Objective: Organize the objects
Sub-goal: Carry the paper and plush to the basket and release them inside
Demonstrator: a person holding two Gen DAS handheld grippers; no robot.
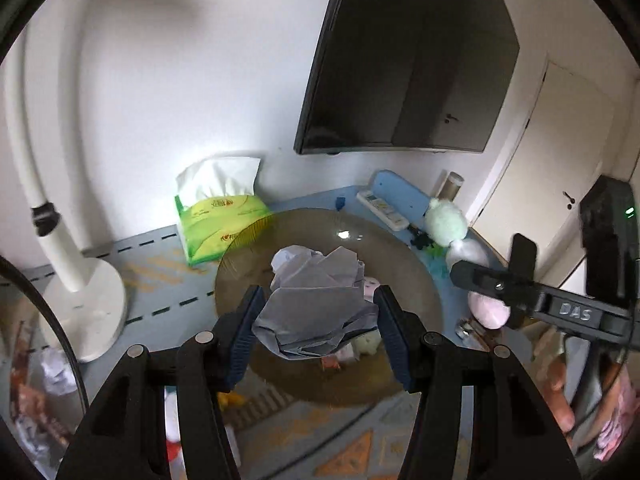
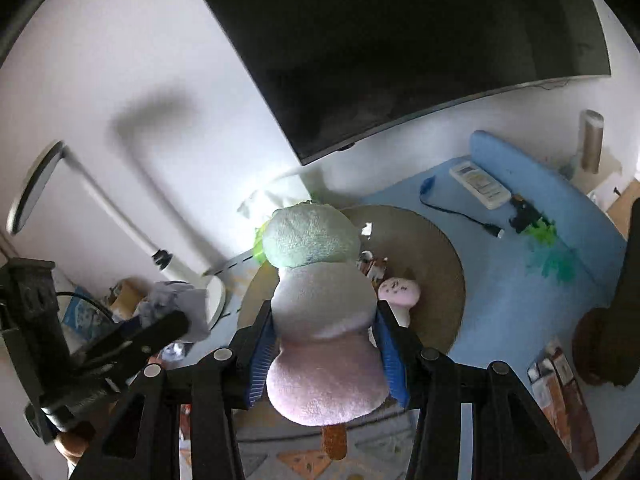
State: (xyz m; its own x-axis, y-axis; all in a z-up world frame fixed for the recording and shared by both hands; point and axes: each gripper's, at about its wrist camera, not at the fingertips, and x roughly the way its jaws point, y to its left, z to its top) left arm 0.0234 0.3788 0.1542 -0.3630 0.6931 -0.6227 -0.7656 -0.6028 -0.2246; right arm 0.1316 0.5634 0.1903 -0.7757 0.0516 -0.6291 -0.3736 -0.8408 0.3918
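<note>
White wall and a dark wall-mounted TV (image 1: 404, 60) sat behind a blue play mat (image 2: 520, 300) serving as the work surface. Both grippers were loaded and held above a round brown plate (image 1: 400, 264).

Left gripper (image 1: 316, 320): jaws partly closed, clamped on a wad of crumpled paper (image 1: 316, 304) over the plate's centre. Right gripper (image 2: 324, 344): jaws partly closed, clamped round the waist of a plush popsicle toy (image 2: 320, 308), green top, pink bottom, stick pointing to 6 o'clock.

Progress, judged: mid-task. Some small items were already on the plate, including a pink mushroom plush (image 2: 398, 294) and a small packet (image 2: 372, 266) near its centre. Neither held item had been set down.

Still loose in the right view:
- remote (image 2: 480, 184) at 1 o'clock
- black cable (image 2: 460, 212) beside it
- green scraps (image 2: 548, 248) at 2 o'clock
- cartons (image 2: 560, 396) at 4 o'clock

Left view: tissue box (image 1: 216, 224) at 10 o'clock touching the plate rim; lamp base (image 1: 88, 308) at 9 o'clock; more crumpled paper (image 1: 58, 372) at 8 o'clock, seemingly off the mat.

Whether the paper was headed for the plate or the trash could not be told.
</note>
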